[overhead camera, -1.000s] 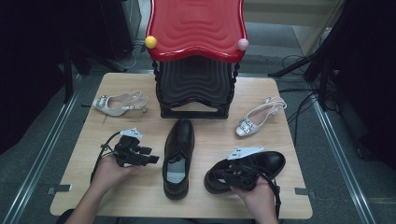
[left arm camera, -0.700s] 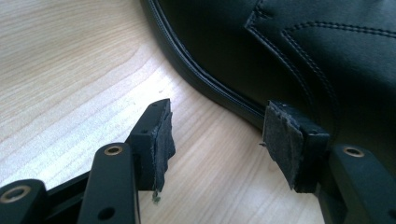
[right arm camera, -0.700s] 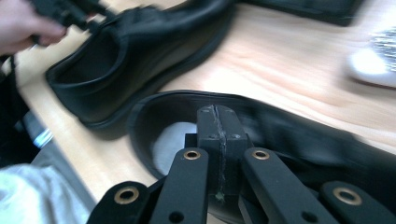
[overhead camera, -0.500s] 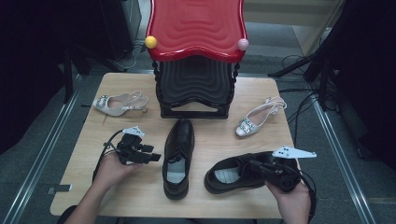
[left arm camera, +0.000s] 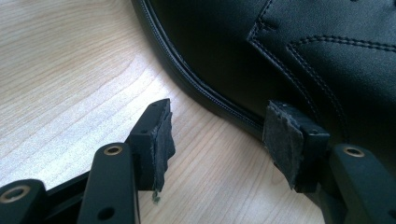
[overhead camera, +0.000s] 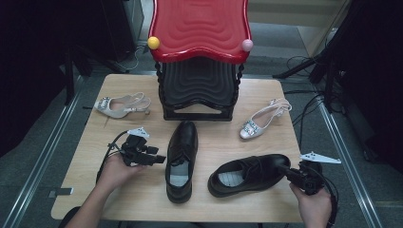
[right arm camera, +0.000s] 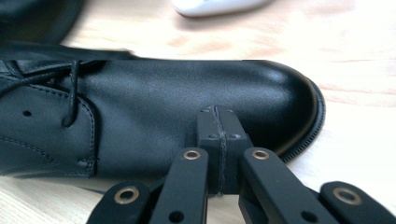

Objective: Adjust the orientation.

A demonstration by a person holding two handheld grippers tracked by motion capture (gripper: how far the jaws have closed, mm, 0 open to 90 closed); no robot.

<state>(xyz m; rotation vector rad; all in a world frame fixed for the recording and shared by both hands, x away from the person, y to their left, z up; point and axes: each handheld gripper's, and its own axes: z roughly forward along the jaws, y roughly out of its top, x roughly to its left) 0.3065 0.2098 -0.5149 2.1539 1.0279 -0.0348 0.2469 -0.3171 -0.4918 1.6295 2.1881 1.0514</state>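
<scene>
The right hand-held gripper (overhead camera: 289, 174) has its two black jaws pressed together with nothing between them. Its tip is right at the toe of a black lace-up shoe (overhead camera: 249, 174), which lies on its side near the front right of the table (overhead camera: 95, 185); in the right gripper view the closed tip (right arm camera: 218, 122) sits in front of the shiny toe, and it is hard to tell if they touch. The left hand-held gripper (overhead camera: 157, 159) has its jaws spread apart and holds nothing. It points at the side of the other black lace-up shoe (overhead camera: 181, 159), which stands flat in the middle of the table; in the left gripper view that shoe's edge (left arm camera: 219, 105) runs past the open pads (left arm camera: 163, 140). Farther back stands a black and red stool (overhead camera: 199, 71). A silver sandal (overhead camera: 121, 105) lies to its left and another silver sandal (overhead camera: 263, 118) to its right.
</scene>
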